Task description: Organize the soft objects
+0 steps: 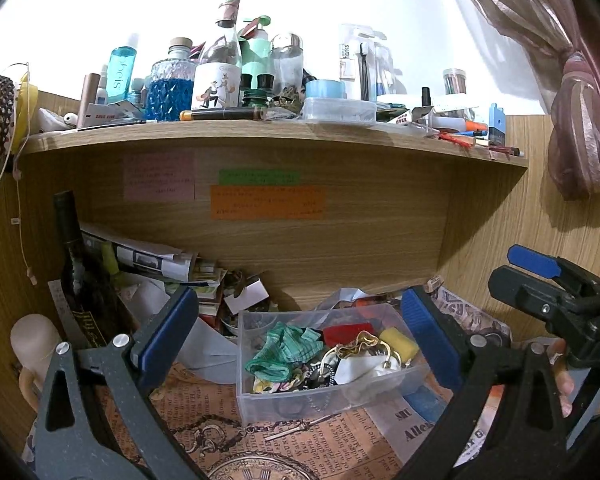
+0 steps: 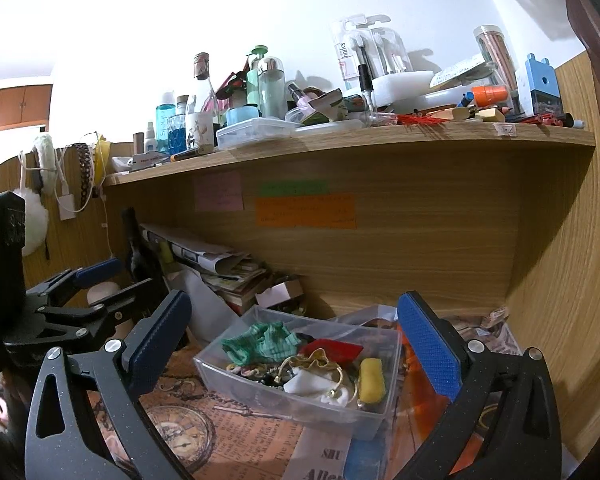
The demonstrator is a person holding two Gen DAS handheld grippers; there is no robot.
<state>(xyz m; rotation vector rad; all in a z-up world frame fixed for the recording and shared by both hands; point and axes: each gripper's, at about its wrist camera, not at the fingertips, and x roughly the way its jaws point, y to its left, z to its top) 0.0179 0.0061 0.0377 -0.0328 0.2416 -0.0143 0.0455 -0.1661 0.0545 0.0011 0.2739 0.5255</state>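
Observation:
A clear plastic box [image 1: 260, 400] [image 2: 236, 380] sits on the desk under the shelf. It holds a green checked cloth [image 1: 288, 350] [image 2: 260, 344], a red piece [image 1: 346, 332] [image 2: 332, 350], a yellow sponge [image 1: 398, 342] [image 2: 372, 380], a white cloth [image 1: 364, 370] [image 2: 312, 386] and gold-trimmed scrunchies [image 1: 356, 344] [image 2: 320, 360]. My left gripper [image 1: 300, 340] is open and empty, its jaws standing either side of the box. My right gripper [image 2: 296, 344] is open and empty, in front of the box; it also shows at the right of the left wrist view [image 1: 540, 272].
A wooden shelf [image 1: 260, 136] [image 2: 340, 140] crowded with bottles and boxes hangs above. A dark wine bottle [image 1: 80, 272] [image 2: 138, 248], stacked papers [image 1: 152, 260] [image 2: 220, 264] and a small box stand at the back left. Printed paper [image 1: 260, 452] covers the desk. A wooden side panel [image 2: 560, 280] stands right.

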